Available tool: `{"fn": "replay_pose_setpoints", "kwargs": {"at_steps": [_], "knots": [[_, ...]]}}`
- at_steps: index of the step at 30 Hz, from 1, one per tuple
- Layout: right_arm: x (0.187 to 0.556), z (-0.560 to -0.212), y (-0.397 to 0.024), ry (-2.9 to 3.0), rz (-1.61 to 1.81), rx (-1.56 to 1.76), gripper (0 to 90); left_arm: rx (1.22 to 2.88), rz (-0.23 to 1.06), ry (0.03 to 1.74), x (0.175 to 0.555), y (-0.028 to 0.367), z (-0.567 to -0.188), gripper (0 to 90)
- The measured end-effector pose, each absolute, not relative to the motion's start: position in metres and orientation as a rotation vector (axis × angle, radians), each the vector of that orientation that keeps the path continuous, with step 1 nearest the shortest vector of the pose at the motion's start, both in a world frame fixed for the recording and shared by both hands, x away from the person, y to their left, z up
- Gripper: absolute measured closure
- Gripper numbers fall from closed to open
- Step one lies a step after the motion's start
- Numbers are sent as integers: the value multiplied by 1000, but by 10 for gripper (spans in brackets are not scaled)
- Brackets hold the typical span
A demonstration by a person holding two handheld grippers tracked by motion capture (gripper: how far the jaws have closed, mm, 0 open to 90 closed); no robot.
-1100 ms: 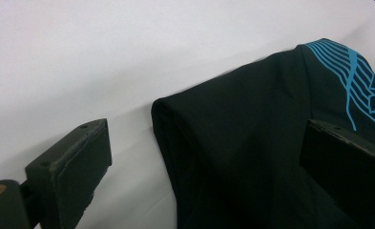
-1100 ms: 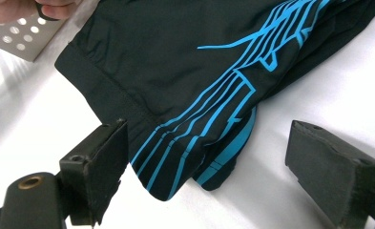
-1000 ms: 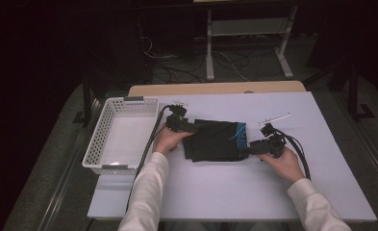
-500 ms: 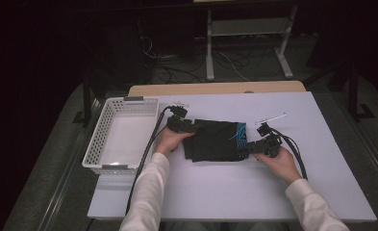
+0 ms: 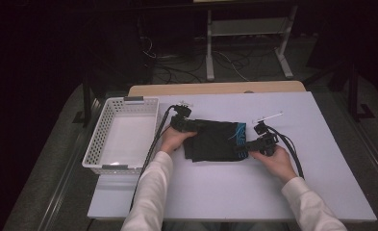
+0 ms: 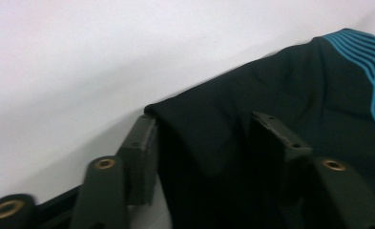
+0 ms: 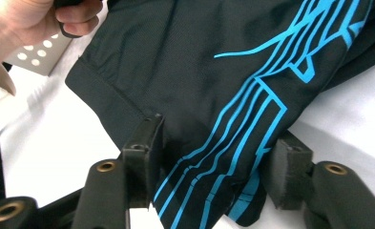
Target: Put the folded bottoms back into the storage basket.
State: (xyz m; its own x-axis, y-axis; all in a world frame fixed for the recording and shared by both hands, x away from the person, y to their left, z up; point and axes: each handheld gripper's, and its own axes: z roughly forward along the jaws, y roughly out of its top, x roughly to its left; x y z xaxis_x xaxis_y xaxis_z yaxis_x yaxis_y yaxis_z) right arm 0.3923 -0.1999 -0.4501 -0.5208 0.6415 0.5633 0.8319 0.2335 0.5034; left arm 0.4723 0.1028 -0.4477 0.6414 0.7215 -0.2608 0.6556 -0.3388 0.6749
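a person sat at a white bench point(image 5: 283, 192) with a folded black garment point(image 5: 215, 140) lying flat at its middle, just beside an empty white basket point(image 5: 100, 144). the left tool point(image 5: 189, 126) sat at the garment's far left corner, the right tool point(image 5: 246, 147) at its blue-printed right edge. both tools had just been closing, cloth between the jaws, but the pads did not yet look pressed on it, so neither was grasping.

judged risk: each tool might have pinched only the top layer, so the fold would have opened on lifting; uneven pulls could have dragged the garment askew.

the left gripper view showed a bunched fold point(image 6: 199, 143) between its jaws. the right gripper view showed the blue line print point(image 7: 252, 119) and a hem. the high view showed the basket and both sleeves.
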Motion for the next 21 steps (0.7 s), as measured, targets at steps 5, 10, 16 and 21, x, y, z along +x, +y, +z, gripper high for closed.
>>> {"fn": "replay_pose_setpoints", "kwargs": {"at_steps": [5, 10, 16, 21], "knots": [[393, -449, -198, -2242, -1152, -1402, 626, 2050, 80, 1099, 473, 103, -449, 595], [394, -449, -199, -2192, -1125, -1482, 757, 2067, 81, 1084, 471, 100, -449, 751], [391, -445, -195, -2255, -1114, -1475, 786, 2074, 126, 1085, 466, 95, -446, 798], [387, -440, -193, -2282, -1115, -1477, 800, 2052, 165, 1074, 459, 96, -442, 809]]}}
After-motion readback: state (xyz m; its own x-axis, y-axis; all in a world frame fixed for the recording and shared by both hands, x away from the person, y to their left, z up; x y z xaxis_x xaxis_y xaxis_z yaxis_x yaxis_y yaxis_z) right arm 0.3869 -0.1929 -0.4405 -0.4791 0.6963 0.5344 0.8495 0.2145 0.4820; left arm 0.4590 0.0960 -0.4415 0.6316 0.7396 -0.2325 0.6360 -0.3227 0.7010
